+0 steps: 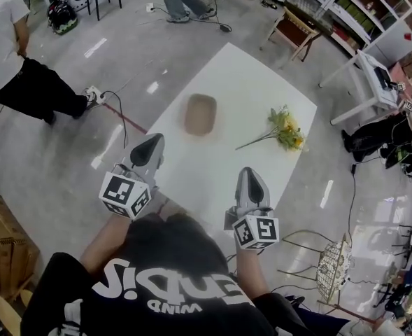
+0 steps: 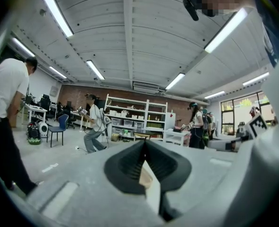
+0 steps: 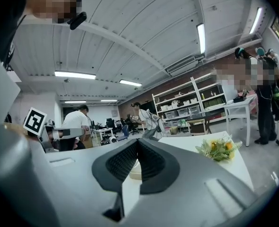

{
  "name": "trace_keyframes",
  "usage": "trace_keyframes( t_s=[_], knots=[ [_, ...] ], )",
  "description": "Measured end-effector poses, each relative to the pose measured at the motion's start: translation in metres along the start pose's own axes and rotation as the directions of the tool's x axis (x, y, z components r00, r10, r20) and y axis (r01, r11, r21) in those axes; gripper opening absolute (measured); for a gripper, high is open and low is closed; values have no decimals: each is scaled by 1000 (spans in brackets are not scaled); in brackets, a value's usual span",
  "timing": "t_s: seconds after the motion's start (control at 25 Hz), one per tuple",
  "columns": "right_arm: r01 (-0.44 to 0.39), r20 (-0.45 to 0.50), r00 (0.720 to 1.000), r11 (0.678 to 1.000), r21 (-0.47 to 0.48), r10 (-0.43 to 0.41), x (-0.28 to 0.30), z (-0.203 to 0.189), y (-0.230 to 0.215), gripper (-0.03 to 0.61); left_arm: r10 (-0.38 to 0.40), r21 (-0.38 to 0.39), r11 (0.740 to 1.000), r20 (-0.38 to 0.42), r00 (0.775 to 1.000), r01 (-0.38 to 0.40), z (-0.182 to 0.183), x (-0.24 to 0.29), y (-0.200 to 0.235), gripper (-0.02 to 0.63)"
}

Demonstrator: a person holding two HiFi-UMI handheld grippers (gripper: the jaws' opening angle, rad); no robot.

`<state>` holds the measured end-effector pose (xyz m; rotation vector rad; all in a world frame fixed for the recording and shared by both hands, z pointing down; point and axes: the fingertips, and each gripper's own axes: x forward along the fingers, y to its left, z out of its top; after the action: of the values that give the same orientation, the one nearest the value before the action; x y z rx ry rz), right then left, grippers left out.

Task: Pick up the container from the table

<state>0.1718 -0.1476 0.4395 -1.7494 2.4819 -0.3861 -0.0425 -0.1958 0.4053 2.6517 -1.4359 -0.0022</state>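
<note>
A tan oval container [image 1: 200, 114] sits empty on the white table [image 1: 261, 82], toward its far left side. Both grippers hover over the table's near edge, short of the container and holding nothing. My left gripper [image 1: 154, 140] is shut and points toward the container's near left. My right gripper [image 1: 248, 171], to its right and nearer me, also looks shut, its tips touching. In the left gripper view the shut jaws [image 2: 145, 142] partly hide the container [image 2: 144, 178]. In the right gripper view the container [image 3: 135, 172] peeks out behind the jaws [image 3: 136, 142].
A bunch of yellow flowers [image 1: 286, 129] lies on the table right of the container. A person in a white shirt [image 1: 10, 54] stands at far left. A wooden chair [image 1: 294, 30] and a white desk [image 1: 373, 82] stand beyond the table. A wire stand [image 1: 334, 268] is at right.
</note>
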Motion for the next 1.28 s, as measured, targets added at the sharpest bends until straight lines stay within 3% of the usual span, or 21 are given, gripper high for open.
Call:
trace_keyframes(
  t_s=[0.44,0.48,0.52,0.68,0.88,1.28],
  knots=[
    [46,-3,999,999,14,-46,24,7,7,-3,-36,-18,999,-28,999,35,7,24,25,3],
    [54,-1,999,998,14,-54,25,7,6,-3,-44,-25,999,-31,999,43,6,28,26,17],
    [60,0,998,998,14,-60,26,7,5,-3,-53,-31,998,-34,998,52,5,31,28,70],
    [77,3,997,997,18,-77,34,5,4,-3,-72,-51,996,-45,996,70,-2,45,37,101],
    [90,-3,996,996,16,-90,42,3,7,-3,-57,-109,993,-44,997,52,-7,60,56,241],
    [126,-11,992,992,17,-125,54,2,-8,-3,-115,-186,979,-166,980,83,-59,112,71,236]
  ],
)
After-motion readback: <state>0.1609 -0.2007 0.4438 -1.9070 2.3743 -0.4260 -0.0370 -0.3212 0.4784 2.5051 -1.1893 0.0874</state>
